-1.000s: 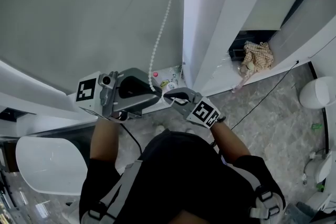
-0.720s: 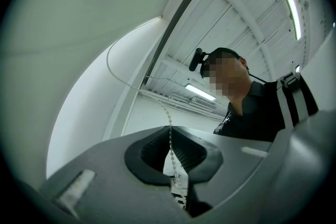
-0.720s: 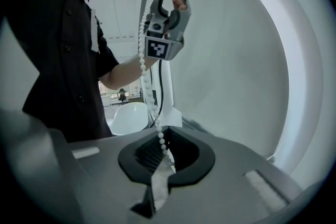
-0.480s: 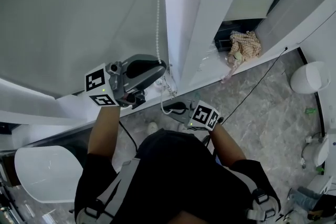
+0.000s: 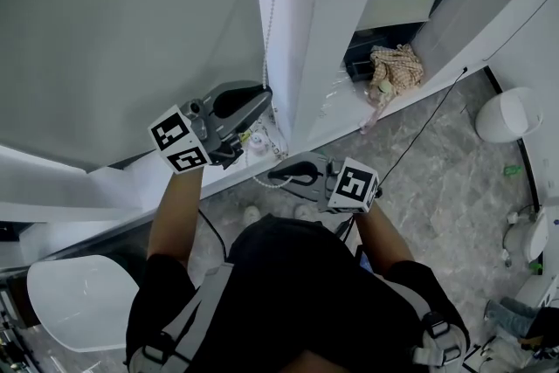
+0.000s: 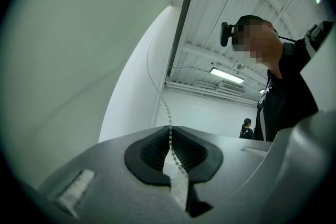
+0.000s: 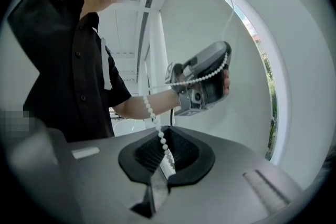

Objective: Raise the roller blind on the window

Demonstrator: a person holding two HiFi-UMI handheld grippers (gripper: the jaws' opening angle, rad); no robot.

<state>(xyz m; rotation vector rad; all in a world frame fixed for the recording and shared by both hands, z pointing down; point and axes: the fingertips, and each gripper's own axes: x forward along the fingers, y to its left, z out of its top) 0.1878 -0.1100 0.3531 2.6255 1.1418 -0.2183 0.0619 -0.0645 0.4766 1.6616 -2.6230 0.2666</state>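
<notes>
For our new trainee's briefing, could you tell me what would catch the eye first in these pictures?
The left tool and, lower down, the right tool each clamp the white bead chain beside the grey roller blind. A crumpled checked cloth lies on the ledge at upper right.

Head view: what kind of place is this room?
Probably a big indoor hall or showroom: a grey roller blind with its bead chain, a stone-look floor, and a high white ceiling with strip lights.
</notes>
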